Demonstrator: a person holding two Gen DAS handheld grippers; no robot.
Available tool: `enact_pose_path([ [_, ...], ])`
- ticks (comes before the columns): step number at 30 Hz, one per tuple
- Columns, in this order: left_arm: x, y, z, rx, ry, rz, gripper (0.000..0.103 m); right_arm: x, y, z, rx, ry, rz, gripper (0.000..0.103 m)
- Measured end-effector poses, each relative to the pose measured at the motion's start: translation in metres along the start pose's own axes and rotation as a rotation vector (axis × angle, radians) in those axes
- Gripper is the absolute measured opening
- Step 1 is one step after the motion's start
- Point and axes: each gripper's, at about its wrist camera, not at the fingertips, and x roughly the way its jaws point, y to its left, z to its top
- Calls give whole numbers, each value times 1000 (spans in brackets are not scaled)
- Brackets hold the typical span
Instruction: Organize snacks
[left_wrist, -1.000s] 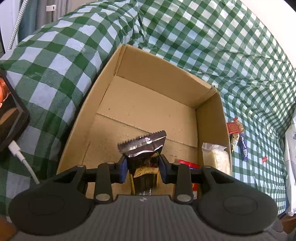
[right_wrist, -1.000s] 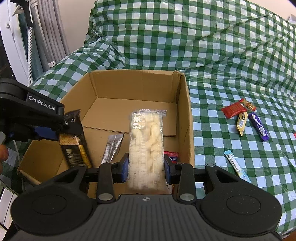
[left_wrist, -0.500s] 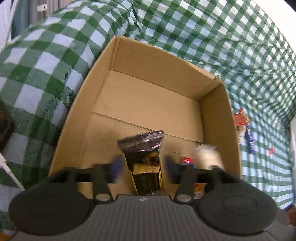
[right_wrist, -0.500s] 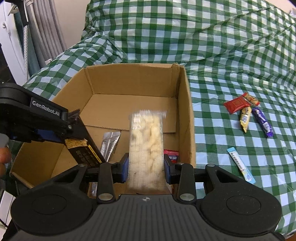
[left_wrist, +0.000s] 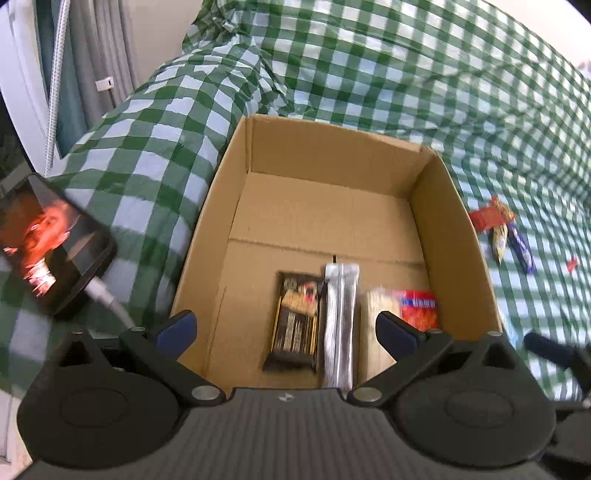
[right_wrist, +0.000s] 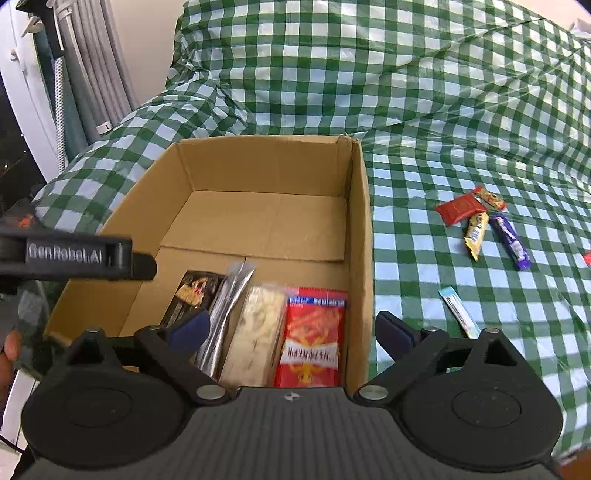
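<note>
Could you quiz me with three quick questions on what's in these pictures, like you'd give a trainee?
1. True or false: the right gripper is holding a snack.
2. How many packets lie in the cardboard box?
3. Which snack lies nearest the box on the checked cloth: A, the blue-and-white stick; B, the purple bar; C, the red packet?

Key: 1 false, both it and the left gripper are open and empty. 2 four. 3 A.
</note>
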Motion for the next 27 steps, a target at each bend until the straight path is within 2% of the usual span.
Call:
enact_pose_path([
  [4,-24,4,-17,2,-8,20,103,-32,4,-8,-16,-57,-30,98],
  [12,-72,12,-39,-24,-56,4,103,-93,13,-27,-39,-178,-62,101],
  [17,-99,16,-54,-38,-71,18,103,-119,19,-42,-65,-205,-27,102],
  [20,-119,17,-62,-31,-112,24,103,-132,23,-45,-71,-229,-29,102],
  [24,-140,9,-72,-3,-149,42,103,-158,25,-55,-56,-306,-5,102],
  [27,-156,1,-79,4,-166,26,103,-174,23,-66,-56,-325,2,102],
])
